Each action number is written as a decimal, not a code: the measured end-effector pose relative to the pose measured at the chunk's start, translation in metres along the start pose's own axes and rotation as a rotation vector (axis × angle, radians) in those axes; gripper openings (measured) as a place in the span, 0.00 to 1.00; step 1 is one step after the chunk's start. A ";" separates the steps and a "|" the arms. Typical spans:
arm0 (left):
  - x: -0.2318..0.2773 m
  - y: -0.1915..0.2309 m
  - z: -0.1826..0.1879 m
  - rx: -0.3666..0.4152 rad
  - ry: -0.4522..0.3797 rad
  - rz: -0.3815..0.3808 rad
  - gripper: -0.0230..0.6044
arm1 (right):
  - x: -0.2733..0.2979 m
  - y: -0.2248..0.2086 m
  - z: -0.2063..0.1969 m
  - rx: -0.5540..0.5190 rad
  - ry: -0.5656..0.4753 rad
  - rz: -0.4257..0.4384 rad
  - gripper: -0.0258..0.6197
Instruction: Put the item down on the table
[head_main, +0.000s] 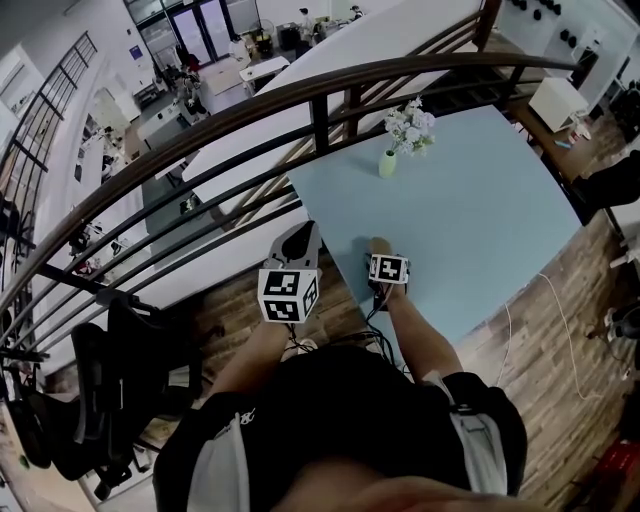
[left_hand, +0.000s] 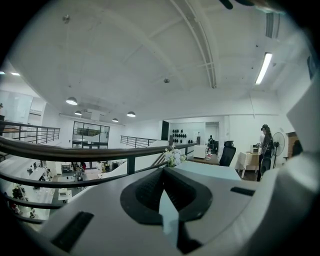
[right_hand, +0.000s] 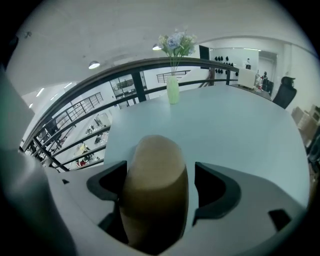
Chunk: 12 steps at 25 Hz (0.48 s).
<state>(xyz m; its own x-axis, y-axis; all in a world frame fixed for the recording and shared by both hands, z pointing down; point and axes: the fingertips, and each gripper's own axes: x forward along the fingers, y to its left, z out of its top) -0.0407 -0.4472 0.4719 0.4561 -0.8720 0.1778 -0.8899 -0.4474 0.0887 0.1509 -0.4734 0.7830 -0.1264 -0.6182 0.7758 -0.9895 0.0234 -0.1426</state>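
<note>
A tan, rounded item (right_hand: 155, 190) lies between the jaws of my right gripper (right_hand: 160, 172). A narrow gap shows between the item and the right-hand jaw, so the gripper stands open. In the head view the item (head_main: 379, 245) sits low over the near part of the light blue table (head_main: 470, 210), just ahead of the right gripper (head_main: 382, 254). My left gripper (head_main: 298, 242) hovers beside the table's near left corner. Its jaws (left_hand: 165, 172) meet at the tips with nothing between them, and they point out over the railing.
A pale green vase of white flowers (head_main: 388, 163) stands at the table's far left, straight ahead of the right gripper as the vase (right_hand: 173, 90). A dark railing (head_main: 320, 110) curves round the table's left side, with a drop to a lower floor. Cables lie on the wooden floor (head_main: 560, 320).
</note>
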 end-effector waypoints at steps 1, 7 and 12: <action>0.001 -0.001 0.000 0.000 -0.001 -0.003 0.06 | -0.003 0.001 0.005 0.000 -0.020 0.004 0.69; 0.008 -0.006 0.002 0.000 -0.006 -0.026 0.06 | -0.039 0.008 0.051 -0.008 -0.212 0.011 0.69; 0.015 -0.014 0.005 0.001 -0.012 -0.051 0.06 | -0.092 0.002 0.099 0.010 -0.415 -0.012 0.33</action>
<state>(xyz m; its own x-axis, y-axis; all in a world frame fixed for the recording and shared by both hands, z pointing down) -0.0216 -0.4555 0.4681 0.5005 -0.8506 0.1610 -0.8657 -0.4911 0.0967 0.1676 -0.4937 0.6504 -0.0743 -0.8828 0.4638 -0.9897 0.0083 -0.1427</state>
